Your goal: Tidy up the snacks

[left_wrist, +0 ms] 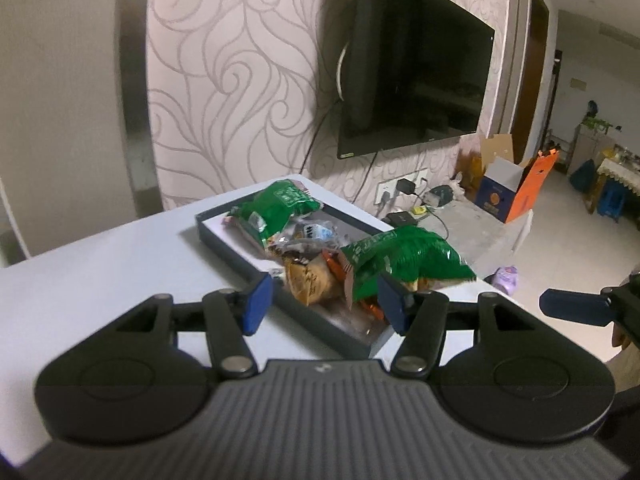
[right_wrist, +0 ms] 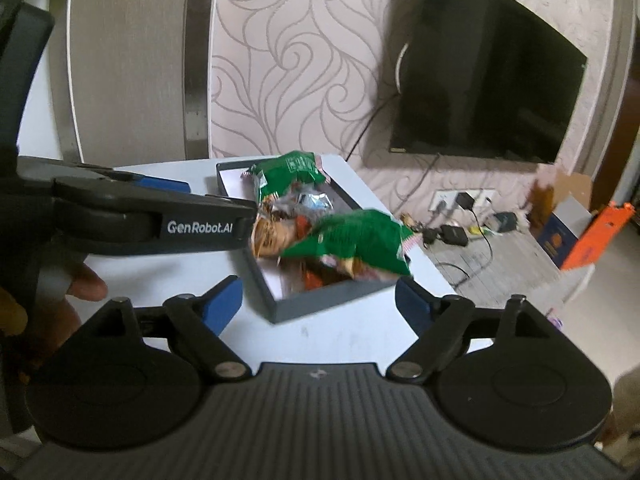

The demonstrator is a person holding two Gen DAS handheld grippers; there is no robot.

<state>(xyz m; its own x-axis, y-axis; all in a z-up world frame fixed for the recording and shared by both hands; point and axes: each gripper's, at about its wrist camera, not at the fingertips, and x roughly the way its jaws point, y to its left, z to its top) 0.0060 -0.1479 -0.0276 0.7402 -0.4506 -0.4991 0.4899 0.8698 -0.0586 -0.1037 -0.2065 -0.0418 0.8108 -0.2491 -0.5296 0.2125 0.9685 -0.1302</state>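
A dark grey tray (left_wrist: 236, 256) (right_wrist: 320, 300) on the white table (left_wrist: 100, 264) (right_wrist: 352, 332) holds several snack packs. One green bag (left_wrist: 276, 204) (right_wrist: 292, 172) lies at its far end, another green bag (left_wrist: 404, 260) (right_wrist: 356, 244) near the front, with a tan pastry pack (left_wrist: 310, 280) (right_wrist: 272, 236) and silver wrappers (left_wrist: 316, 232) between. My left gripper (left_wrist: 324, 300) is open and empty, just above the tray's near end. My right gripper (right_wrist: 318, 300) is open and empty before the tray's front wall.
A black TV (left_wrist: 416, 64) (right_wrist: 484, 76) hangs on the patterned wall behind the table. Chargers and cables (left_wrist: 408, 200) (right_wrist: 456, 224) lie on a low ledge to the right. An orange and blue carton (left_wrist: 516, 184) (right_wrist: 576, 236) stands further right.
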